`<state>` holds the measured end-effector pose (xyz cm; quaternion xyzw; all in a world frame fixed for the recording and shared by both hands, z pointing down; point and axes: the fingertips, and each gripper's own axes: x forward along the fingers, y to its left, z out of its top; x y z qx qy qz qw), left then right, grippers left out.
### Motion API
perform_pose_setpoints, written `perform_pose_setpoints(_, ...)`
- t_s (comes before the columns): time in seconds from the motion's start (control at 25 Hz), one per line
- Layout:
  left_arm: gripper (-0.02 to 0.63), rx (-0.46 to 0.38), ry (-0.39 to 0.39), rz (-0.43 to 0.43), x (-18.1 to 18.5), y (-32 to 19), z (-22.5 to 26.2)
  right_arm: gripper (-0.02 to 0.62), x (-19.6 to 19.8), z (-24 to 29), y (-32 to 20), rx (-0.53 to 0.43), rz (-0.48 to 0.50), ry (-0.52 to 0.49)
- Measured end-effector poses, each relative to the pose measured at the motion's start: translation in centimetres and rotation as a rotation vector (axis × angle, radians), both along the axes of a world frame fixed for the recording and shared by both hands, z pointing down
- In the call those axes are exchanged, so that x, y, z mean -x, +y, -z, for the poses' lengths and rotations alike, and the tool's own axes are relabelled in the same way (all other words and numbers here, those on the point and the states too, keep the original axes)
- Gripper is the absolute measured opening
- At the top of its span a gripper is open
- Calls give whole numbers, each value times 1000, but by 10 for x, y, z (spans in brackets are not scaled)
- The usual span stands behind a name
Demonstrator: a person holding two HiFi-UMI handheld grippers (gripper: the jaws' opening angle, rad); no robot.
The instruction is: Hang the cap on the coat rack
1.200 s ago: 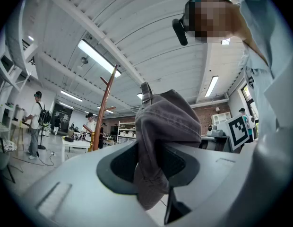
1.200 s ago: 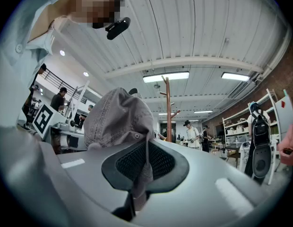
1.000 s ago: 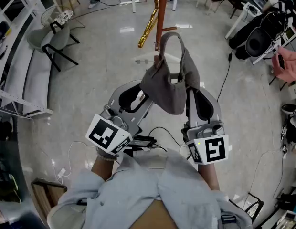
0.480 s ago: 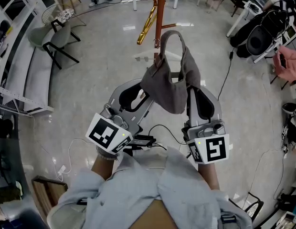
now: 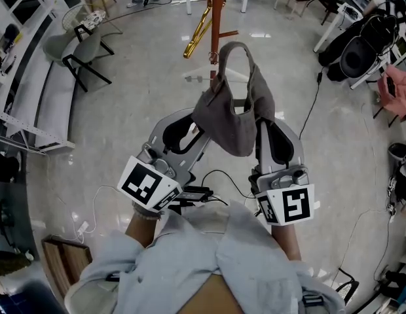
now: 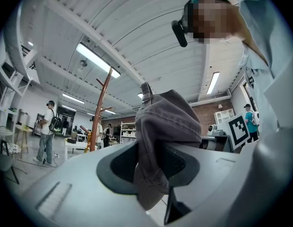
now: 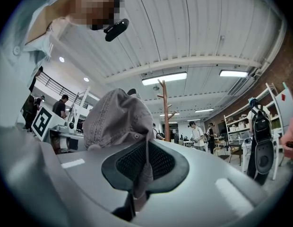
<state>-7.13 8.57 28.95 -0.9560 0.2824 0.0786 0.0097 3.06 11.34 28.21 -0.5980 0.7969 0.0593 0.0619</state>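
The grey cap point(image 5: 230, 120) is held up between both tools, short of the coat rack point(image 5: 217, 18). The left gripper point(image 6: 153, 174) pinches one side of the cap's fabric. The right gripper point(image 7: 139, 186) pinches the opposite edge. This two-point hold keeps the rear strap loop point(image 5: 233, 50) raised and open, presumably so it can pass over a rack peg point(image 5: 229, 34).
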Motion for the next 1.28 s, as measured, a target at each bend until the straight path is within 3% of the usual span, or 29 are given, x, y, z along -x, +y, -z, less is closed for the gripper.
perform_pose_setpoints(0.28, 121, -21, 0, 27, -12, 17, 1, 15, -14, -6, 16, 25, 24, -15)
perform_pose_setpoints(0.8, 121, -56, 17, 45, -19, 30, 4, 15, -20, 0, 26, -30, 48, -5)
perform_pose_setpoints(1.28, 121, -59, 23, 24, -23, 4, 7, 15, -23, 2, 3, -33, 17, -4)
